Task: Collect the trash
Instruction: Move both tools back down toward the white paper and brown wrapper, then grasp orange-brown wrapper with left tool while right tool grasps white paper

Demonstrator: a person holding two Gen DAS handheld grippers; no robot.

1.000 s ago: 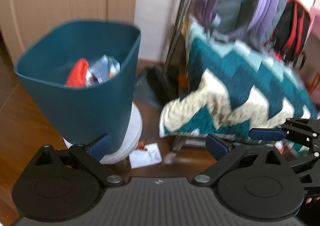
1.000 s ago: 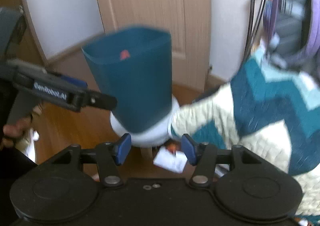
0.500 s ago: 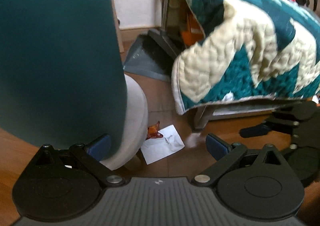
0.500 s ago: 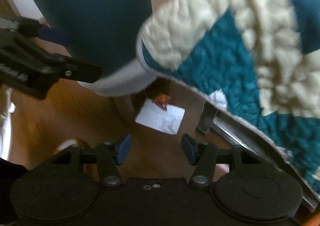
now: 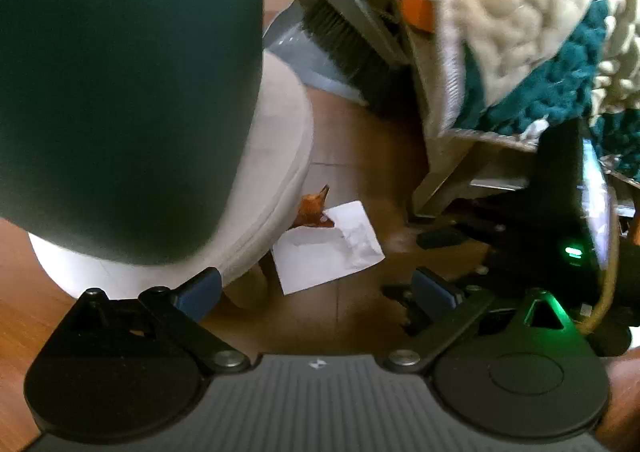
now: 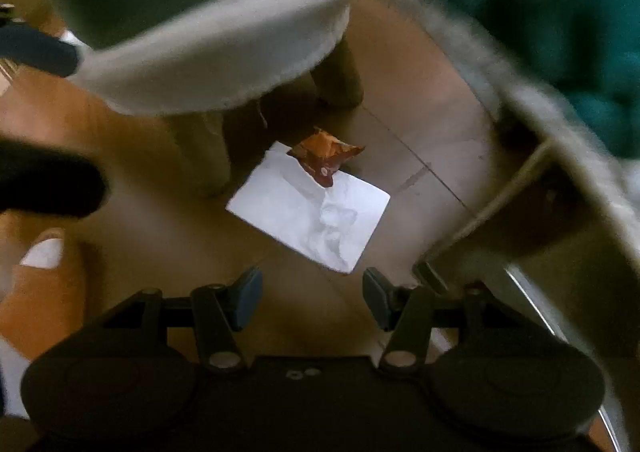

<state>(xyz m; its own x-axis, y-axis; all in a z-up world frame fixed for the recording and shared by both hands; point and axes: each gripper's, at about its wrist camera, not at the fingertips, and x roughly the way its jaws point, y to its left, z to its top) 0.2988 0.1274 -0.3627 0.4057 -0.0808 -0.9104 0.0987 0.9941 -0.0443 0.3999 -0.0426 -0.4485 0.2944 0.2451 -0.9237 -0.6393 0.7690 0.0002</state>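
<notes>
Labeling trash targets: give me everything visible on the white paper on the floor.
The white paper is a rectangular sheet lying flat on the brown wooden floor, beside the pale stool. It is crumpled and creased near one side, otherwise smooth. An orange wrapper overlaps its far edge. The right gripper is open just short of its near corner, not touching it. Nothing else touches it.

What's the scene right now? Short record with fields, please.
trash on floor: white paper, orange wrapper lying on its far corner
bin: dark teal, standing on white stool
right tongs: open, empty, just short of the paper
left tongs: open, empty, beside the stool
nearby: quilt, broom
</notes>
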